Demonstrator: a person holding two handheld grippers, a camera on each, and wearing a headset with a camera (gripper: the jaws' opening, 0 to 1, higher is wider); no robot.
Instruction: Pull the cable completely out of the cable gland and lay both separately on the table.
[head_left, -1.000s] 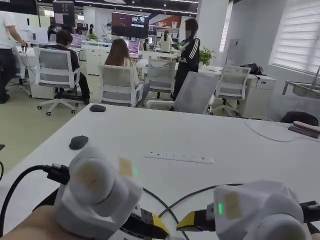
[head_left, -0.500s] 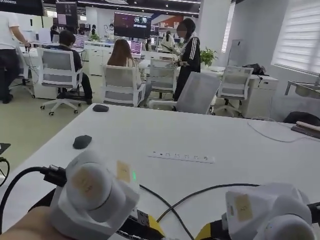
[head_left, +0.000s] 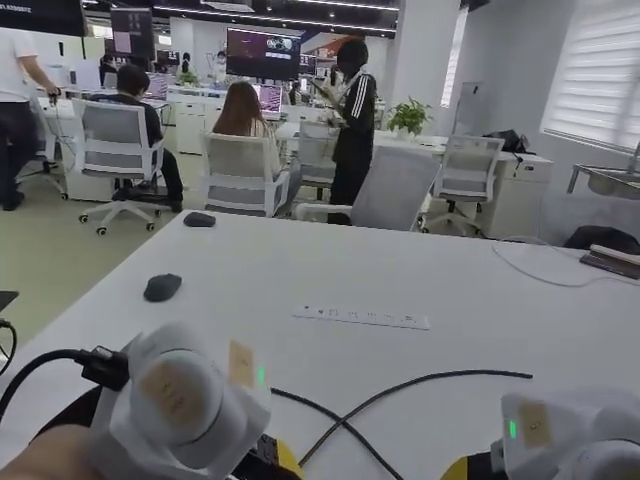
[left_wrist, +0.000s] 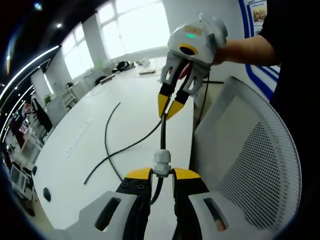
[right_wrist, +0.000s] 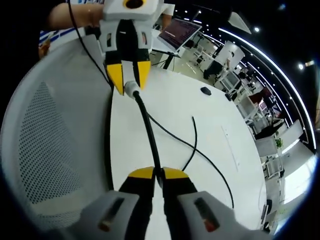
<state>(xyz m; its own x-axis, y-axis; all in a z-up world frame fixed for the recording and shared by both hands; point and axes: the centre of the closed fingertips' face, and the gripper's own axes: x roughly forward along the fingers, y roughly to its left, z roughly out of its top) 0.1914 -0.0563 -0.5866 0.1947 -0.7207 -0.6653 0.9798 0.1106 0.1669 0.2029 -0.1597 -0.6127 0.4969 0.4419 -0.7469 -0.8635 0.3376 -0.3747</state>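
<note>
**Item 1, left tongs**: jaws closed on the white cable gland. They pinch its body from both sides, so it cannot follow the pull.

**Item 2, right tongs**: jaws closed on the black cable, a short stretch away from the gland. They face my left tongs, so the pull runs straight along the gland's bore.

**Item 3, cable:** straight and apparently taut between the two tongs. It is not yet out, as a dark length passes on through the gland between my left jaws. The long remainder lies in crossing curves on the worktop.

**Item 4, position:** gland and gripped cable are held in the air at the worktop edge, beside a mesh chair back. Neither piece is laid down. I judge the extraction to be under way.
</note>
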